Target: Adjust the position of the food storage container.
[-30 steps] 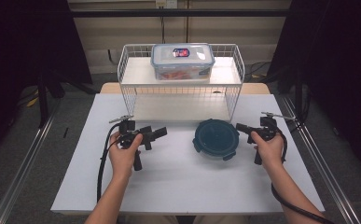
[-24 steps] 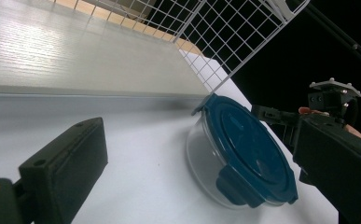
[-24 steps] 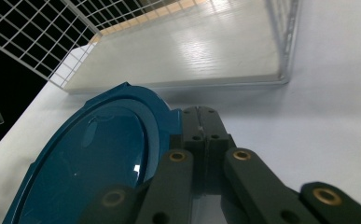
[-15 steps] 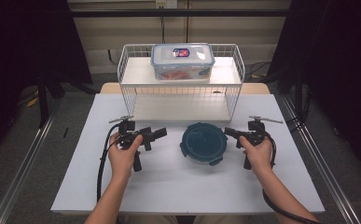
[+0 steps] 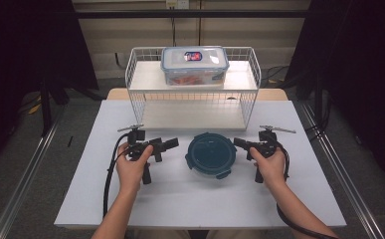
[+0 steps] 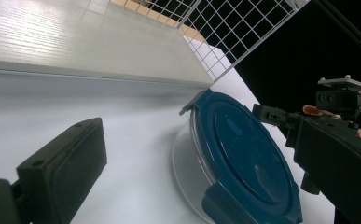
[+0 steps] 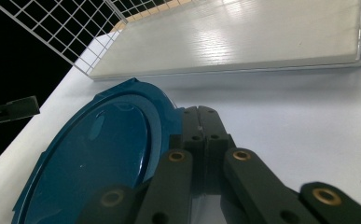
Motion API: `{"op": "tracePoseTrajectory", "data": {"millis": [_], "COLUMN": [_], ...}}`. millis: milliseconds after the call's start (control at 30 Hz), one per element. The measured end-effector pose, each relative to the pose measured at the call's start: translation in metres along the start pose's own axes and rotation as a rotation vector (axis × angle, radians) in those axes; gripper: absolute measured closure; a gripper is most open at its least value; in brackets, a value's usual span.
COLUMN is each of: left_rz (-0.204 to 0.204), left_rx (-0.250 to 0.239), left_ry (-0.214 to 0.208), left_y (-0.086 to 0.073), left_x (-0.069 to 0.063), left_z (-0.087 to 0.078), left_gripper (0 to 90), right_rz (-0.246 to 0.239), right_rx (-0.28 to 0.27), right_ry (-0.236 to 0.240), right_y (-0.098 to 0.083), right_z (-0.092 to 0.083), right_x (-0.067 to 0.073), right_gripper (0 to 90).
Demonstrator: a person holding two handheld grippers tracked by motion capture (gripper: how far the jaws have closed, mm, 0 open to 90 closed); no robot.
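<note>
Right gripper (image 5: 240, 143): jaws pressed together, nothing between them, tips at the right rim of the round container, touching or just short of it.

Left gripper (image 5: 172, 144): jaws apart, empty, pointing at the container from just to its left.

Round container (image 5: 211, 155): clear body, dark blue clip lid, flat on the white table (image 5: 80, 189) between the two grippers; no writing legible on the lid.

Wire rack (image 5: 192, 107): white, behind the container.

Rectangular box (image 5: 194, 64): clear, blue-rimmed lid, on the rack's top shelf; red-and-blue label, text too small to read.
</note>
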State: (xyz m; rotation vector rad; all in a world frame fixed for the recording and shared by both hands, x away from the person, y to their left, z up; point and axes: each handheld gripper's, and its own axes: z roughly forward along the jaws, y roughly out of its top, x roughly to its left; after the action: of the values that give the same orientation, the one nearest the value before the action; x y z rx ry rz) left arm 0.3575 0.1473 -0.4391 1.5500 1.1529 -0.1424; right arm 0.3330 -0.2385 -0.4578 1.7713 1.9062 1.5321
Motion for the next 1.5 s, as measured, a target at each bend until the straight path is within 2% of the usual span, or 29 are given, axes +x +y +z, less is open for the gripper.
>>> {"op": "tracePoseTrajectory", "data": {"millis": [200, 267, 433, 567, 633, 767, 800, 900, 933, 1033, 1067, 1133, 1233, 1267, 1300, 1433, 1500], "left_rz": [-0.006, -0.022, -0.015, -0.027, -0.015, -0.023, -0.041, -0.05, -0.036, -0.036, -0.049, -0.059, -0.071, -0.085, -0.084, -0.099, -0.095], "left_rx": [0.02, 0.02, 0.027, 0.024, 0.03, 0.038, 0.037, 0.042, 0.046, 0.04, 0.035, 0.034, 0.037, 0.035, 0.042, 0.054, 0.066], "left_ry": [0.0, 0.0, 0.001, 0.005, 0.004, 0.003, 0.008, 0.001, -0.003, -0.015, -0.036, -0.043, -0.046, -0.047, -0.048, -0.044, -0.031], "left_y": [-0.001, -0.002, -0.002, -0.002, -0.002, -0.003, -0.004, -0.005, -0.005, -0.004, -0.004, -0.004, -0.006, -0.007, -0.008, -0.012, -0.013], "left_x": [0.001, 0.0, 0.001, 0.001, 0.002, 0.002, 0.002, 0.003, 0.004, 0.004, 0.005, 0.005, 0.006, 0.006, 0.007, 0.008, 0.008], "left_z": [0.003, 0.004, 0.004, 0.006, 0.006, 0.007, 0.008, 0.008, 0.007, 0.005, 0.005, 0.005, 0.006, 0.007, 0.007, 0.008, 0.009], "left_gripper": [2.2, 2.1, 2.1, 2.2, 2.2, 2.1, 2.2, 2.2, 2.4, 3.0, 3.1, 3.1, 3.2, 3.2, 3.2, 4.3, 5.1], "right_rz": [-0.003, -0.007, -0.006, -0.003, 0.001, 0.002, 0.001, -0.003, -0.009, 0.009, 0.024, 0.036, 0.097, 0.105, 0.136, 0.191, 0.199], "right_rx": [0.004, 0.006, 0.012, 0.009, 0.005, 0.013, 0.014, 0.024, 0.023, 0.012, -0.003, -0.006, -0.051, -0.066, -0.08, -0.079, -0.079], "right_ry": [0.007, 0.014, 0.023, 0.029, 0.035, 0.043, 0.044, 0.037, 0.027, 0.013, 0.012, 0.012, 0.046, 0.061, 0.085, 0.127, 0.134], "right_y": [-0.002, -0.004, -0.005, -0.006, -0.007, -0.008, -0.008, -0.008, -0.008, -0.008, -0.007, -0.007, -0.009, -0.009, -0.01, -0.017, -0.019], "right_z": [0.0, 0.001, 0.002, 0.003, 0.004, 0.003, 0.003, 0.003, 0.003, 0.002, -0.002, -0.003, -0.011, -0.013, -0.016, -0.023, -0.023], "right_x": [0.003, 0.006, 0.01, 0.011, 0.012, 0.013, 0.013, 0.012, 0.012, 0.01, 0.008, 0.007, 0.006, 0.006, 0.006, 0.005, 0.004], "right_gripper": [90.0, 90.0, 90.0, 90.0, 90.0, 90.0, 90.0, 89.4, 84.3, 79.2, 75.5, 73.2, 64.1, 59.7, 53.7, 47.0, 45.3]}}
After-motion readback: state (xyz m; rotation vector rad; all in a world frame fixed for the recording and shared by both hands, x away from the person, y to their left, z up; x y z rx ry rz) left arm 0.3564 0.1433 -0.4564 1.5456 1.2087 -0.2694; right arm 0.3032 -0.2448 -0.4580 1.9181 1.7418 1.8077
